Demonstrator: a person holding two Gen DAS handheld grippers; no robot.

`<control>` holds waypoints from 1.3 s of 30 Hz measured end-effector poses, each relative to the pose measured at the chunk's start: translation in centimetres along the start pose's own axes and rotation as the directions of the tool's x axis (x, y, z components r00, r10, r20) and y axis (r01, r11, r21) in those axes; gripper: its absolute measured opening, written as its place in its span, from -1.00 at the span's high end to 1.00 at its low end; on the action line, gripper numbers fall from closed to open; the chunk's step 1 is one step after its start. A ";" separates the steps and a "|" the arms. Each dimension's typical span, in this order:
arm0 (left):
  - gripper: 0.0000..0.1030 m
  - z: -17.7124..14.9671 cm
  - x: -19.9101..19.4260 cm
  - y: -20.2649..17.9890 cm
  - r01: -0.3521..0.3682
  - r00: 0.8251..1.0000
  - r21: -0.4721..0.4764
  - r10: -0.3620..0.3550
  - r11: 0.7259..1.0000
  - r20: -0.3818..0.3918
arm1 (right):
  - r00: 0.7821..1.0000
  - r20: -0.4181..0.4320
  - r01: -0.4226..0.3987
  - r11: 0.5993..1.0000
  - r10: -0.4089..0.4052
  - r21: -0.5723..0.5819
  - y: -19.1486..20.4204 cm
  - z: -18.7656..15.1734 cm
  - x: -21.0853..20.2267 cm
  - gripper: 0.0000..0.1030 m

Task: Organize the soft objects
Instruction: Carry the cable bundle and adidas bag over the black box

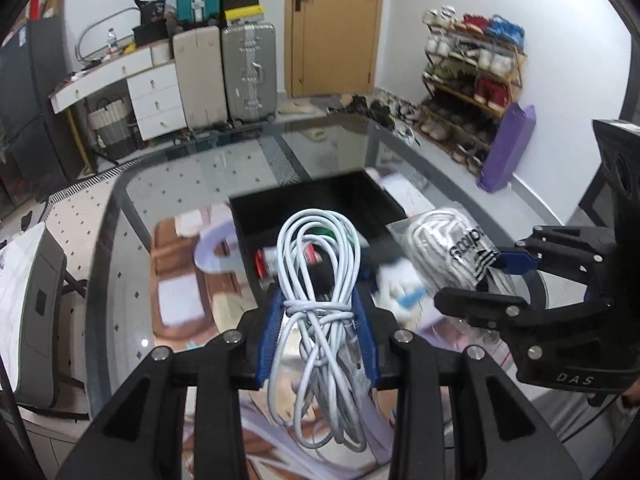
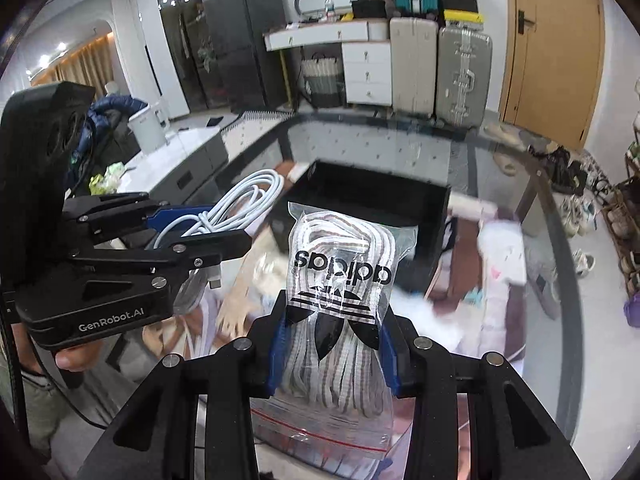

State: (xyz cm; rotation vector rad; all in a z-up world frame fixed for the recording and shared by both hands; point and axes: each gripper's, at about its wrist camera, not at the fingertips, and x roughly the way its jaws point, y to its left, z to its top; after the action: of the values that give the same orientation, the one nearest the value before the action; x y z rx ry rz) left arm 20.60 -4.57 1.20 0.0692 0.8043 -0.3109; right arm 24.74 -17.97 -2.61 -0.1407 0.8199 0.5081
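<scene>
Blue-padded fingers of the left gripper (image 1: 318, 326) clamp a coiled white cable (image 1: 318, 280) above a glass table (image 1: 120, 240), while the right gripper (image 2: 332, 354) pinches a clear zip bag of white laces (image 2: 340, 276) beside it. Both bundles hang near a black open box (image 2: 380, 200) on the tabletop.

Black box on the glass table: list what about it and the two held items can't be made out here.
- Black box contents: left wrist view, coiled white cable covers most of them; blurred.
- Box interior: right wrist view, bag of laces blocks the near part.
- Bag bottom: cut off behind right gripper.
- Cable plug ends: hidden within left gripper.
</scene>
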 end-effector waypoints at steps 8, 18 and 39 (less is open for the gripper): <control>0.35 3.0 1.5 0.9 -0.014 0.999 -0.024 0.015 1.000 0.044 | 0.997 0.067 0.036 0.999 -0.036 0.004 -0.5 3.9 0.5 0.25; 0.34 4.8 3.0 2.0 -0.021 0.996 -0.066 0.027 0.998 0.079 | 0.994 0.080 0.076 0.997 -0.078 0.025 -1.7 6.8 2.6 0.25; 0.35 5.3 10.8 5.3 -0.059 0.998 -0.165 0.057 0.985 -0.016 | 0.994 0.004 0.105 0.990 -0.106 0.092 -5.1 8.3 12.2 0.25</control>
State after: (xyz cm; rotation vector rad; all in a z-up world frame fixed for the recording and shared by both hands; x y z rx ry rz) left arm 32.91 -3.13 -3.17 -0.0608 0.8351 -0.1877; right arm 39.63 -15.20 -6.26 -0.0968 0.8207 0.3709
